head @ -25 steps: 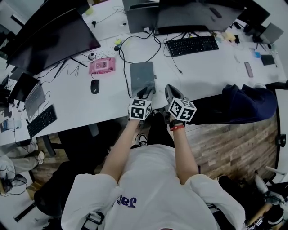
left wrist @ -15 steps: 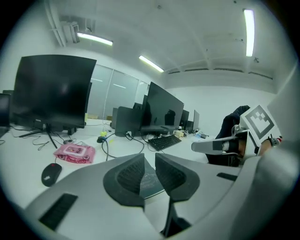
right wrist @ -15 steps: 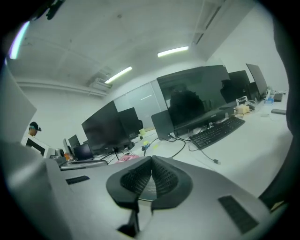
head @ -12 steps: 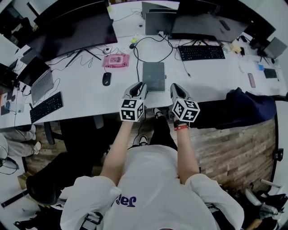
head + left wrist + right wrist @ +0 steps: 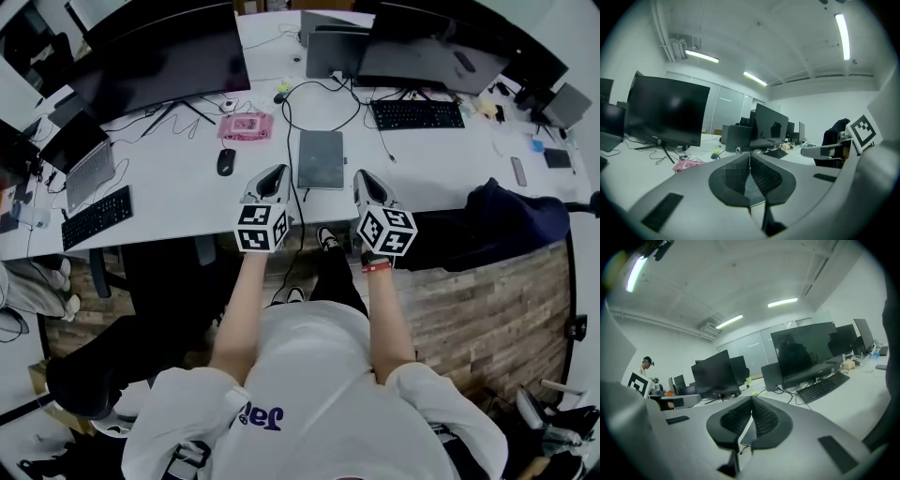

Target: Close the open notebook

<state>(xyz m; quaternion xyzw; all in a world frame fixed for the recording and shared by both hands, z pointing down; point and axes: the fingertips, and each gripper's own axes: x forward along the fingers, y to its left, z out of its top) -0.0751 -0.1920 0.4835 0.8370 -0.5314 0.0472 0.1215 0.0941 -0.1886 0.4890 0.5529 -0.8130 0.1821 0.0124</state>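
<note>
The notebook lies closed and flat on the white desk, its dark grey cover up. My left gripper hovers off its near left corner, apart from it. Its jaws have just been closing and now meet with nothing between them, as the left gripper view shows. My right gripper hangs off the notebook's near right corner, also clear of it. In the right gripper view its jaws touch at the tips and hold nothing.
A black mouse and a pink box lie left of the notebook. A cable runs past its left edge. Keyboards, monitors and a laptop ring the desk. A dark jacket drapes at right.
Both grippers have lifted and drawn back from the notebook's near edge. The left one has slid to the left, off the cover, and its jaws have closed.
</note>
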